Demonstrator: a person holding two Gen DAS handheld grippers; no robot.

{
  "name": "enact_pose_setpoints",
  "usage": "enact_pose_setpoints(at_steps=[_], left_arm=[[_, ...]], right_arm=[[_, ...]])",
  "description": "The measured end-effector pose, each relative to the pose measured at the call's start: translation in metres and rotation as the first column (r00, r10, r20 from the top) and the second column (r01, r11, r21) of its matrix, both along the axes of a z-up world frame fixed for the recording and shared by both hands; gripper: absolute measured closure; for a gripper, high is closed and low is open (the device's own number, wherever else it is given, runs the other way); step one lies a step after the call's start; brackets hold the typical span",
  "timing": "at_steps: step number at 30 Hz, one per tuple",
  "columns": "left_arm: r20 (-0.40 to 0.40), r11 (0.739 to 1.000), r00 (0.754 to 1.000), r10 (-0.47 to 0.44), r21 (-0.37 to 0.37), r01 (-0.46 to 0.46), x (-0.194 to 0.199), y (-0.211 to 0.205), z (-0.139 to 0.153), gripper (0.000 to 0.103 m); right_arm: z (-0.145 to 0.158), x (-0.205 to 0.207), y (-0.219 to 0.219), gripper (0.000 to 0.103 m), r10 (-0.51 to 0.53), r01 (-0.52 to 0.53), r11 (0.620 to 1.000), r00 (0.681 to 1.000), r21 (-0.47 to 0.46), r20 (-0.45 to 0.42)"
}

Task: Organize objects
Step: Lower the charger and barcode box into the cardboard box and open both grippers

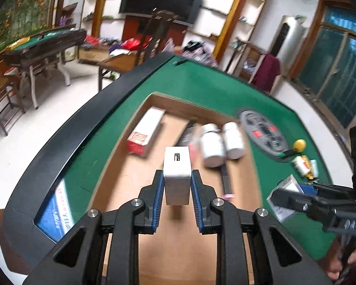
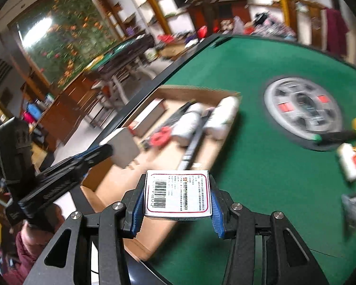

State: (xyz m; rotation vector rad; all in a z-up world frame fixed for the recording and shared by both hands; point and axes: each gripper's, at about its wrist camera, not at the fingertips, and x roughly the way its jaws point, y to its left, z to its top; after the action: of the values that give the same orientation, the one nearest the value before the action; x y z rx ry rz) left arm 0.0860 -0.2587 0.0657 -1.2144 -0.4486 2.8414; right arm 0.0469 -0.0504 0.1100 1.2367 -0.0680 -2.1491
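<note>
The left gripper pinched a plain white box between its blue pads, holding it upright above the cardboard tray. The right gripper pinched a barcoded box (printed face up, red border round the label), held over the tray's near edge where it meets the green table.

Inside the tray lay a long red-and-white carton toward the left wall, two white bottles side by side on their sides near the right wall, and a dark flat strip running beneath them; the blur hid what it was. A red ring-shaped item sat just beside the bottles.

Out on the felt, a round grey panel was set in the table's middle. Near it lay a yellow ball-shaped thing and a small white-and-orange packet, close together.
</note>
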Motion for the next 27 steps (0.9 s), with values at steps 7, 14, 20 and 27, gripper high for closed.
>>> enact_pose_setpoints(at_steps=[7, 14, 20, 27], left_arm=[[0.02, 0.999, 0.999, 0.04, -0.025, -0.039, -0.021, -0.022, -0.01, 0.08], [0.037, 0.997, 0.997, 0.072, -0.005, -0.072, -0.039, -0.036, -0.022, 0.079], [0.034, 0.993, 0.995, 0.094, 0.065, -0.096, -0.026, -0.049, -0.021, 0.059], [-0.069, 0.976, 0.979, 0.191, 0.115, -0.183, 0.018, -0.065, 0.017, 0.017]], right_arm=[[-0.035, -0.026, -0.071, 0.052, 0.071, -0.076, 0.994, 0.996, 0.082, 0.062], [-0.056, -0.043, -0.099, 0.052, 0.056, -0.068, 0.985, 0.995, 0.159, 0.082], [-0.065, -0.05, -0.109, 0.051, 0.064, -0.08, 0.978, 0.994, 0.193, 0.085], [-0.061, -0.049, -0.104, 0.035, 0.073, -0.086, 0.987, 0.992, 0.134, 0.099]])
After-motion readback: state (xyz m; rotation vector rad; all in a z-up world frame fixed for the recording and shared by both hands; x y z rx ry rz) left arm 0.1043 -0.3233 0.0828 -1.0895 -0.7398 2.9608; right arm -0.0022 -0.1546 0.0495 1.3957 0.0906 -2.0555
